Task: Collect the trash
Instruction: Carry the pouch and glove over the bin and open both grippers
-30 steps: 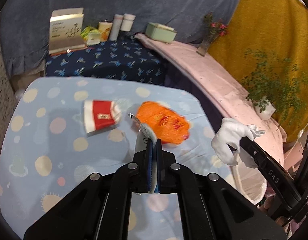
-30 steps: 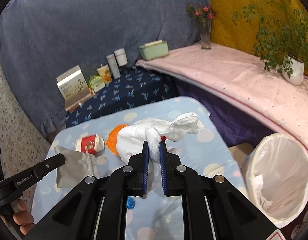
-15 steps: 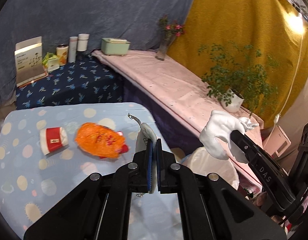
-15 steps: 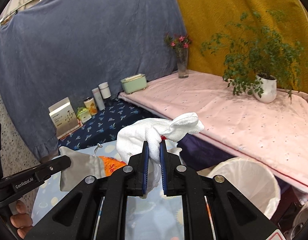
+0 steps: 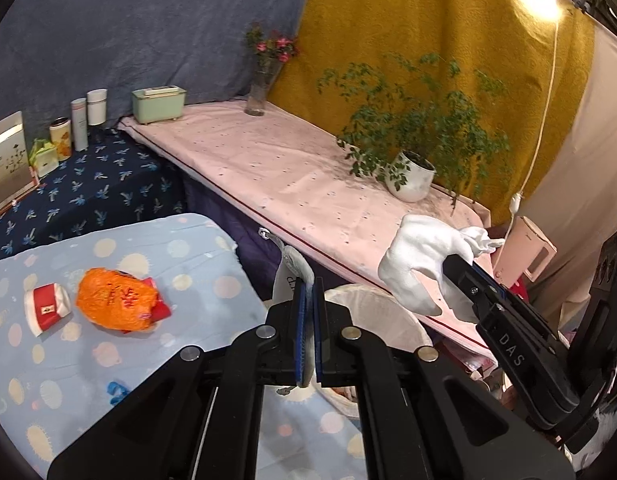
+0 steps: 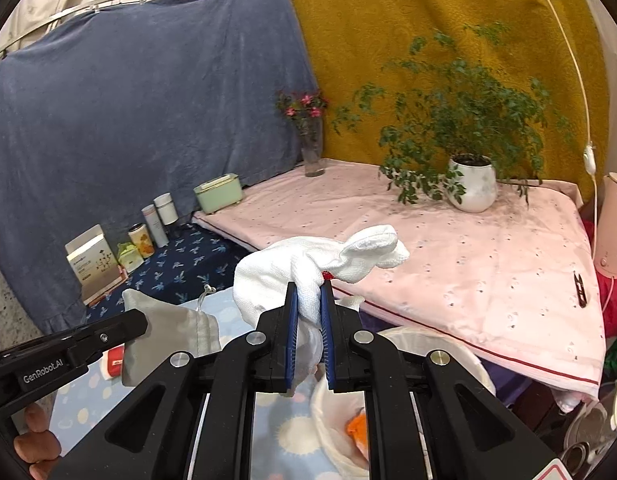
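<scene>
My left gripper (image 5: 307,308) is shut on a grey drawstring pouch (image 5: 292,268), seen edge-on here and flat in the right wrist view (image 6: 168,332). My right gripper (image 6: 307,312) is shut on a crumpled white cloth (image 6: 308,260), which also shows in the left wrist view (image 5: 420,256). Both are held above a white-lined trash bin (image 5: 372,308) beside the table; the bin (image 6: 428,340) has something orange inside. An orange wrapper (image 5: 116,300) and a crushed red-and-white cup (image 5: 46,310) lie on the light blue dotted table (image 5: 108,360).
A pink-covered bench (image 6: 448,248) holds a potted plant (image 6: 472,188), a flower vase (image 6: 312,148) and a green box (image 6: 218,192). Bottles and a carton (image 5: 8,160) stand on a dark blue patterned surface (image 5: 88,196). A pink appliance (image 6: 612,224) stands at the right.
Both grippers have swung right and lifted, from over the table to above the trash bin, still holding the pouch and the cloth. The cup and the orange wrapper stayed on the table.
</scene>
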Motion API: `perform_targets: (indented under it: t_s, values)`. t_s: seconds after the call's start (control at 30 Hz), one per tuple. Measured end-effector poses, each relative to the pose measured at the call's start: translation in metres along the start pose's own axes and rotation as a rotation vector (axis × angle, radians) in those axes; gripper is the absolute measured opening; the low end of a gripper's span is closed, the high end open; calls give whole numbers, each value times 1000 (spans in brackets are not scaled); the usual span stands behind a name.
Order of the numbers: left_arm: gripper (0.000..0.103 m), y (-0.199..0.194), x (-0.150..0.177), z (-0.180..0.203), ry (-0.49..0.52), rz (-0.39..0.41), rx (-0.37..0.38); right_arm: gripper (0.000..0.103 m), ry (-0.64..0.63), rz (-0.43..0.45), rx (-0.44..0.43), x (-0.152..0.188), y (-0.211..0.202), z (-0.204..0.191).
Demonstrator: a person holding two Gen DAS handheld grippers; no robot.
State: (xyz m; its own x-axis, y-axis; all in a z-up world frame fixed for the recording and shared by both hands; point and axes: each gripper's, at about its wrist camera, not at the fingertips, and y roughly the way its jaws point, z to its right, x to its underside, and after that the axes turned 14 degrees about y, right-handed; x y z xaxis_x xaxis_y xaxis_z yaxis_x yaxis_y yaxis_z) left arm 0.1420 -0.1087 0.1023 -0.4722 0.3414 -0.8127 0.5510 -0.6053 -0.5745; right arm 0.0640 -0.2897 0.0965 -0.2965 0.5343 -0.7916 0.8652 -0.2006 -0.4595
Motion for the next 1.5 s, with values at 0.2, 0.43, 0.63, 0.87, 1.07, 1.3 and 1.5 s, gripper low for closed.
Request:
perform_targets:
  t_s: [0.2,0.43,0.63,0.87,1.07,1.3,1.5]
  values:
    - [3,18,-6,25,25,-18,50,11,38,9,32,-6,-4,31]
    - [3,36,-10,51,58,-36,92,11,65,12,65,-9,-5,55]
    - [3,51,-10,67,78,-60,122,11,83,9,85,-9,-3,70]
    - [3,69,-9,80,96,-81,137,11,106,-1,100,-8,2,86]
    - [3,80,-9,86,105,-88,151,14,118,-12,111,-5,9,95]
    - [38,87,-6,85,79,-70,148,42,145,-11,144,-2,19,103]
    - [55,85,-3,76,60,-58,111,47,136,-10,150,1,20,102]
